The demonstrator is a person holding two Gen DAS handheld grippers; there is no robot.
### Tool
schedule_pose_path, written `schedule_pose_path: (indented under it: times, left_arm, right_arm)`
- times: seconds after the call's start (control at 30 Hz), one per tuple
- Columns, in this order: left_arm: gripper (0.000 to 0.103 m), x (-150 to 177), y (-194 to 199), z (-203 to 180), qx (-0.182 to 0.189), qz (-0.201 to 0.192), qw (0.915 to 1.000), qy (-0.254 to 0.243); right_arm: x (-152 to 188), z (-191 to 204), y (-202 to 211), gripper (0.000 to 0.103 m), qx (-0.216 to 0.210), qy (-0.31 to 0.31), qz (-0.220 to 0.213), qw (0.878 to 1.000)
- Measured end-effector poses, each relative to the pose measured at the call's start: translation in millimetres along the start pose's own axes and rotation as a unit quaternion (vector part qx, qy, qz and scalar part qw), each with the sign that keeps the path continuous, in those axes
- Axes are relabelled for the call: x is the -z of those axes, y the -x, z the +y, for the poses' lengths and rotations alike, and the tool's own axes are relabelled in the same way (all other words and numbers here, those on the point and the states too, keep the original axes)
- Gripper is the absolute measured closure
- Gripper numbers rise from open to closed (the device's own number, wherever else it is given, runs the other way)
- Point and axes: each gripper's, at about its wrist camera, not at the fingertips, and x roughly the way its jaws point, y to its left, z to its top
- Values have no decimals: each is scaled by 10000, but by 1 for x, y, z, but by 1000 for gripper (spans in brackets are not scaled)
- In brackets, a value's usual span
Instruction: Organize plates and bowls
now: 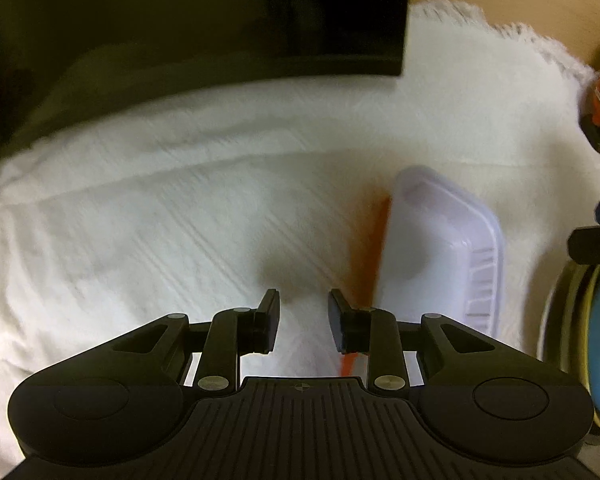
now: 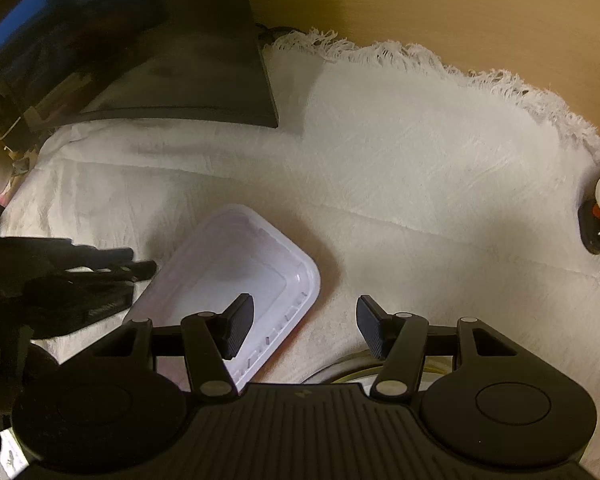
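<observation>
A white tray (image 2: 236, 276) lies on the cloth-covered bench (image 2: 420, 184), just right of the left gripper (image 1: 304, 320), whose jaws are held apart and empty. The right gripper (image 2: 304, 326) is likewise held apart and empty over the tray's near corner. The tray's rim should probably be straddled squarely before clamping.

Two black handheld grippers, both angled steeply downward. The left gripper (image 1: 304, 320) has its jaws narrowly parted with nothing between the pads. The right gripper (image 2: 305, 326) holds its jaws wider apart, also empty. No hands or sleeves are visible.
</observation>
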Motion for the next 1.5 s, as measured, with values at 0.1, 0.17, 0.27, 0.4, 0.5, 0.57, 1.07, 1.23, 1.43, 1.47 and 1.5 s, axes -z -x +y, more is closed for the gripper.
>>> schedule_pose_path:
  times: [0.1, 0.17, 0.27, 0.4, 0.5, 0.57, 1.07, 1.23, 1.43, 1.47, 1.5]
  left_arm:
    - [81, 2, -3, -2, 108, -28, 9999, 44]
    - [86, 4, -2, 1, 171, -55, 9997, 177]
    - [88, 9, 7, 17, 179, -235, 9978, 590]
    - [88, 19, 21, 43, 73, -439, 9928, 1110]
    - [88, 26, 19, 59, -27, -333, 9896, 1401]
    - [89, 33, 20, 65, 65, -274, 9871, 1574]
    - [82, 10, 50, 12, 904, -567, 9929, 518]
    - [75, 1, 16, -5, 593, -166, 9979, 186]
    - [73, -1, 0, 7, 609, -114, 9971, 444]
    - [73, 1, -1, 11, 608, -103, 9968, 510]
    - [74, 3, -2, 15, 680, -92, 9959, 581]
  right_arm:
    - [0, 2, -1, 46, -24, 4, 8, 10000]
    - [0, 3, -1, 46, -1, 30, -6, 10000]
    - [-1, 6, 0, 46, 4, 82, -13, 10000]
    - [-4, 15, -4, 46, -73, 147, 4, 9999]
    - [-6, 23, -9, 46, -221, 170, 65, 9996]
    - [-7, 29, -13, 46, -297, 223, 139, 9992]
    - [-23, 26, -73, 50, 16, -6, 1328, 9911]
    - [-23, 24, -83, 50, 43, -36, 1656, 9862]
    - [-28, 26, -104, 58, 29, -116, 1925, 9812]
    - [-29, 28, -105, 60, -30, -131, 1934, 9810]
    - [-28, 31, -106, 62, -129, -131, 1949, 9807]
